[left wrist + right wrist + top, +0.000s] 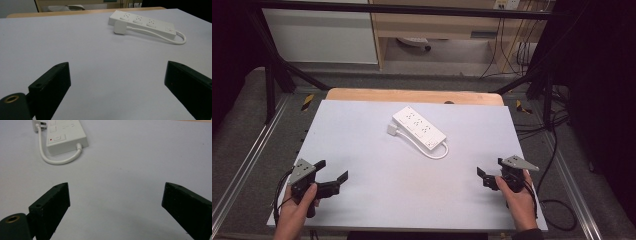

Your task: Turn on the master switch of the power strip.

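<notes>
While you held both tools low at the near edge of the table, the high view showed the white power strip lying flat a little beyond the table's middle, angled from far-left to near-right. Its plug rested just beside its left long side, and its cord looped back from the near-right end. Your left gripper sat near-left, jaws spread, nothing between them. Your right gripper sat near-right, likewise spread and empty. Both were well apart from the strip.

In the left gripper view, your left gripper had its two black jaws wide apart over bare table surface. The power strip lay far and to the right in that view, plug touching its near side, cord curling at the right end.

In the right gripper view, your right gripper also stood wide open over bare surface. The power strip lay far-left in that view, switch end toward the tool, cord looping from that end.
</notes>
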`<control>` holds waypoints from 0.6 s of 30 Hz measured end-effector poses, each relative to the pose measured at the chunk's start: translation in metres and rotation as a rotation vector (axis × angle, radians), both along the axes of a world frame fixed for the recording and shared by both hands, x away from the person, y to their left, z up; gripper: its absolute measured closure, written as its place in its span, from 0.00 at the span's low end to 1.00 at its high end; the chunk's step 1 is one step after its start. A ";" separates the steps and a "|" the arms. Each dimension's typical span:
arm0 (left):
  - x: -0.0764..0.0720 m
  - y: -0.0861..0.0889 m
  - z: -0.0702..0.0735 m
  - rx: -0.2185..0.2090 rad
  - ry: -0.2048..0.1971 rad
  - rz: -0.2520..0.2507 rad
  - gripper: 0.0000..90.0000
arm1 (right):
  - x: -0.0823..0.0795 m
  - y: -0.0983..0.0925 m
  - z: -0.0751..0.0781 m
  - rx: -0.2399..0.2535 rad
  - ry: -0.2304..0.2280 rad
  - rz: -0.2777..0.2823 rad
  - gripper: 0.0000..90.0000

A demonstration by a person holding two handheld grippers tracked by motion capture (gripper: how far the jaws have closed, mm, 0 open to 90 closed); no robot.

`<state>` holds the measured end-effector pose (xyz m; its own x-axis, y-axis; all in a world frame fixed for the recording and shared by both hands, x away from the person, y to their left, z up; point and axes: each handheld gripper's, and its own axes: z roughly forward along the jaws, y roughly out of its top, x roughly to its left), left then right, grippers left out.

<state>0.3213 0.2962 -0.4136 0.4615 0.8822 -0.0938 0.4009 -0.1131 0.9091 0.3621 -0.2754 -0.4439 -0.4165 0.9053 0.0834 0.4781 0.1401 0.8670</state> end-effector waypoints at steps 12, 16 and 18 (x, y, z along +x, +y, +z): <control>0.000 -0.001 -0.001 0.002 0.005 -0.005 0.07 | -0.003 0.003 0.006 -0.011 -0.043 0.015 0.07; 0.000 -0.001 -0.001 0.006 0.006 -0.007 0.07 | -0.003 0.003 0.008 0.001 -0.035 0.024 0.07; 0.000 -0.001 -0.001 0.006 0.005 -0.008 0.07 | -0.003 0.004 0.009 0.004 -0.038 0.024 0.07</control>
<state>0.3213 0.2949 -0.4141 0.4681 0.8790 -0.0910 0.4045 -0.1215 0.9064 0.3590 -0.2712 -0.4349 -0.4411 0.8947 0.0705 0.4412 0.1477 0.8852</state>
